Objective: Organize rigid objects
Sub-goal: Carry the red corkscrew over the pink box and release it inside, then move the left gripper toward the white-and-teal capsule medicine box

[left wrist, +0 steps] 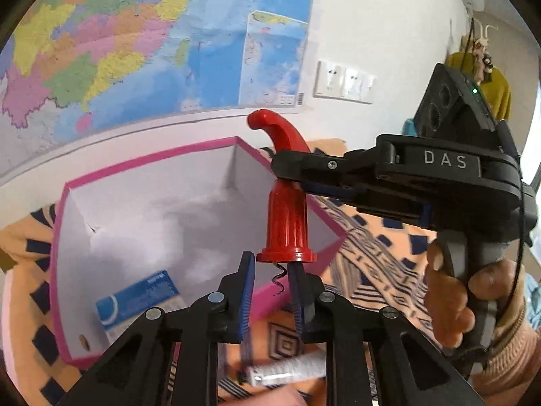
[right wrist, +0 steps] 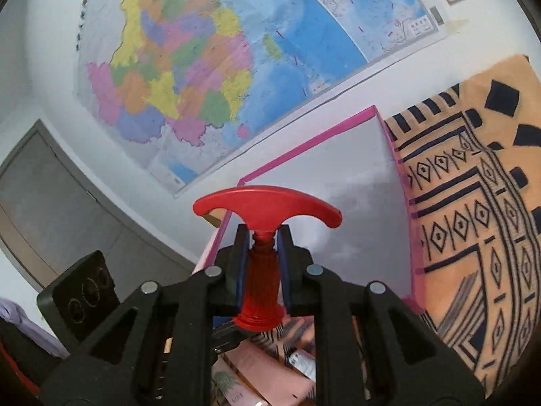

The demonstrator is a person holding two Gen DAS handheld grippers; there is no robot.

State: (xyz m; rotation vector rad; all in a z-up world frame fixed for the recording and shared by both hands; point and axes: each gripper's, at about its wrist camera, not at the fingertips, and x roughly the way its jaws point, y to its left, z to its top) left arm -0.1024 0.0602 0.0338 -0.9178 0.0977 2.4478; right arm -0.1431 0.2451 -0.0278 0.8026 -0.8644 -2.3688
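Note:
A red corkscrew (left wrist: pixel 286 216) with a T-handle hangs upright in the air, its metal spiral pointing down. My right gripper (left wrist: pixel 287 172) comes in from the right and is shut on its neck; in the right wrist view the corkscrew (right wrist: pixel 263 270) sits clamped between the blue pads, right gripper (right wrist: pixel 263 237). My left gripper (left wrist: pixel 270 274) is open, its jaws on either side of the spiral just below the red base, not touching it. Behind stands a pink-rimmed white box (left wrist: pixel 189 149), also in the right wrist view (right wrist: pixel 304 145).
A blue and white carton (left wrist: pixel 138 304) lies inside the box. A white tube (left wrist: pixel 287 370) lies on the orange patterned cloth (left wrist: pixel 372 253) below my left gripper. A wall map (left wrist: pixel 135 40) and sockets (left wrist: pixel 343 81) are behind. A grey door (right wrist: pixel 50 203) is at the left.

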